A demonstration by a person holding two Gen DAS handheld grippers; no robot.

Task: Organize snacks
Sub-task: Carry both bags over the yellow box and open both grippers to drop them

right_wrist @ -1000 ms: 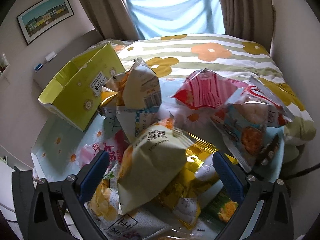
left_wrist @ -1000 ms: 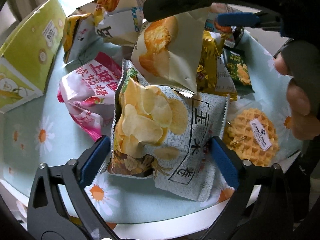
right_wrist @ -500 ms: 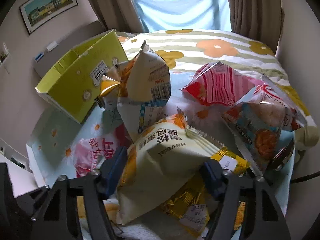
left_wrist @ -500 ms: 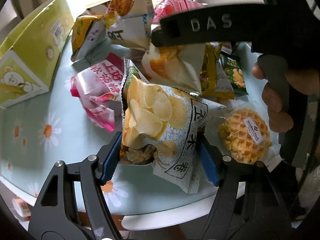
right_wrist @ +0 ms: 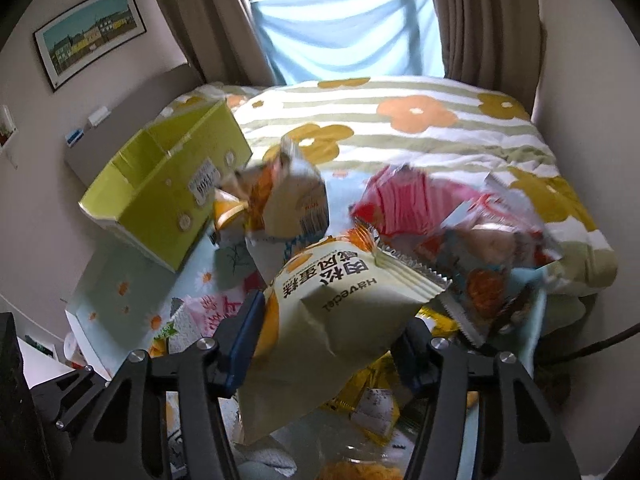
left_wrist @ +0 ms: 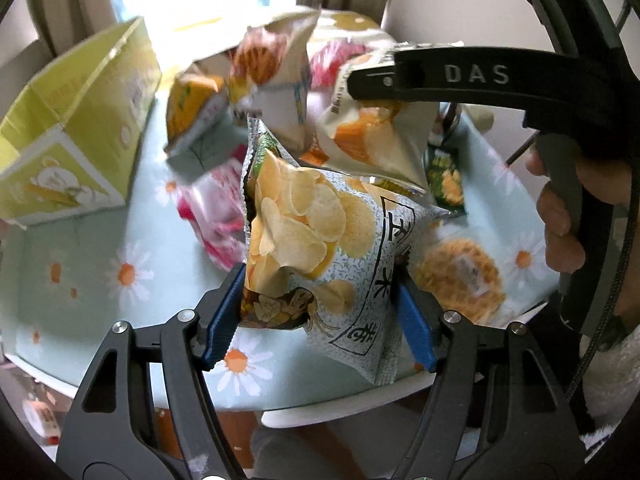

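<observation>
My left gripper (left_wrist: 320,312) is shut on a grey potato chip bag (left_wrist: 320,240) and holds it above the table. My right gripper (right_wrist: 328,344) is shut on a cream cake snack bag (right_wrist: 336,320), lifted off the pile; that bag (left_wrist: 376,136) and the right gripper's arm (left_wrist: 480,80) also show in the left wrist view. An open yellow-green cardboard box (right_wrist: 168,196) stands at the table's left, also in the left wrist view (left_wrist: 72,140). More snack bags lie heaped in the table's middle.
A daisy-print cloth (left_wrist: 80,280) covers the table. A round waffle pack (left_wrist: 460,276), a pink candy bag (left_wrist: 212,208) and a green packet (left_wrist: 446,176) lie on it. A red-pink bag (right_wrist: 416,204) sits at the back. A flowered bed (right_wrist: 400,120) lies beyond.
Both grippers have closed on their bags and lifted them. The chip bag and the cake bag have risen off the pile, and both views have pulled up and back.
</observation>
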